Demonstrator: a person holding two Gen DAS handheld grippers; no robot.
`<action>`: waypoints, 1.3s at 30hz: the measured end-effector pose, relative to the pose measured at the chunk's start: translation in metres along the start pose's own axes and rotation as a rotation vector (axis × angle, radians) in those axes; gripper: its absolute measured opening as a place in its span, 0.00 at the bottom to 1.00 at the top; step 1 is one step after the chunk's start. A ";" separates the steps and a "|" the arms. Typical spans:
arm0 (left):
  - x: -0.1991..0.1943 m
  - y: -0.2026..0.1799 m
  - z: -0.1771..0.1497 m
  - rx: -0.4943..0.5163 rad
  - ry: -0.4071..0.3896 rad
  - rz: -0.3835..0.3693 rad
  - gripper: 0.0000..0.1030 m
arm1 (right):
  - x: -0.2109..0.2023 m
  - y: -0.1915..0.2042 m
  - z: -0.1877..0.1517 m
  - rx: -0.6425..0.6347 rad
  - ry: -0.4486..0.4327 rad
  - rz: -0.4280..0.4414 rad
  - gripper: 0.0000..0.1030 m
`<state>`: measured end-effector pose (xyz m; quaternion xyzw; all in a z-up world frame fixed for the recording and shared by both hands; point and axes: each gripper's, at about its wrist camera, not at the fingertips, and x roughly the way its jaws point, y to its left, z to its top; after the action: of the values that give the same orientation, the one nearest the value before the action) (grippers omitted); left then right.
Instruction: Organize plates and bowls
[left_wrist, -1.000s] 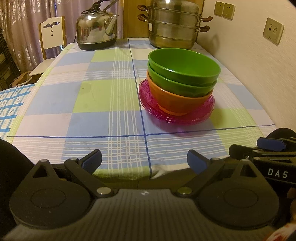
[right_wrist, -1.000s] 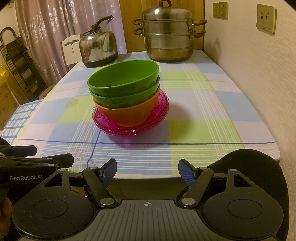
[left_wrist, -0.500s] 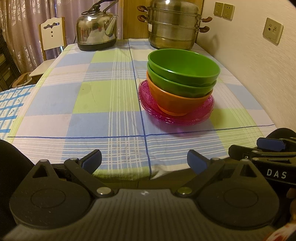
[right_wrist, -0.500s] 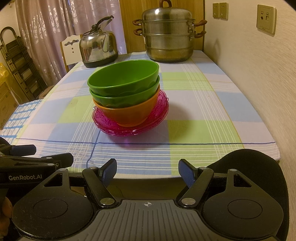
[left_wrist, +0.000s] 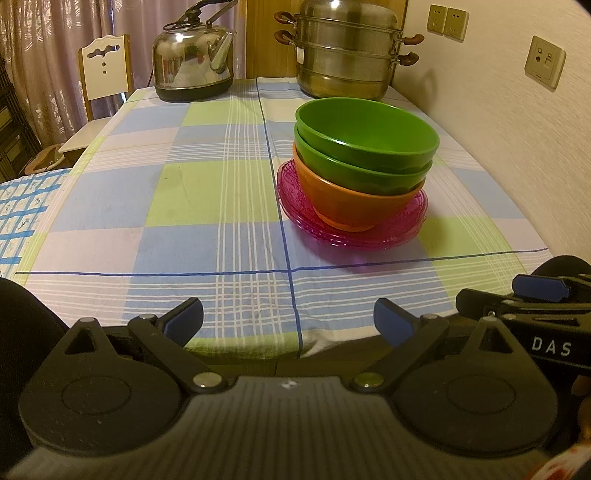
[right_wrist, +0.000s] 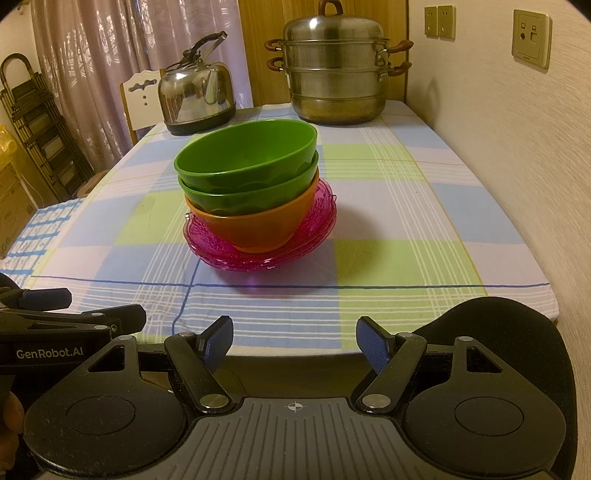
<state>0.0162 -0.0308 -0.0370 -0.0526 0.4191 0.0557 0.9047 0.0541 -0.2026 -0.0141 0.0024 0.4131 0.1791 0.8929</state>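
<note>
Two green bowls (left_wrist: 369, 136) (right_wrist: 247, 158) sit nested in an orange bowl (left_wrist: 354, 203) (right_wrist: 258, 229), and that stack stands on a pile of pink see-through plates (left_wrist: 406, 225) (right_wrist: 317, 214) on the checked tablecloth. My left gripper (left_wrist: 288, 321) hangs open at the table's near edge, left of the stack, with nothing between its blue pads. My right gripper (right_wrist: 295, 341) is open too, at the near edge just right of the stack, and holds nothing. Each gripper shows at the side of the other's view.
A steel kettle (left_wrist: 194, 59) (right_wrist: 197, 96) and a tall steel steamer pot (left_wrist: 347, 55) (right_wrist: 336, 74) stand at the far end of the table (left_wrist: 184, 192). The wall runs along the right side. A white chair (left_wrist: 105, 70) and a folding rack (right_wrist: 33, 125) stand at the left.
</note>
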 end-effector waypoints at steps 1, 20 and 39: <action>0.000 0.000 0.000 0.000 0.000 0.000 0.96 | 0.000 0.000 0.000 -0.001 0.000 -0.001 0.71; 0.000 0.000 0.000 0.000 -0.001 0.000 0.96 | 0.000 0.000 0.000 -0.001 0.000 -0.001 0.71; -0.003 0.001 0.001 -0.006 -0.027 0.017 0.96 | 0.000 0.000 0.000 -0.001 -0.001 -0.001 0.71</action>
<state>0.0144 -0.0301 -0.0340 -0.0512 0.4071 0.0654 0.9096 0.0541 -0.2026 -0.0146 0.0018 0.4123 0.1791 0.8932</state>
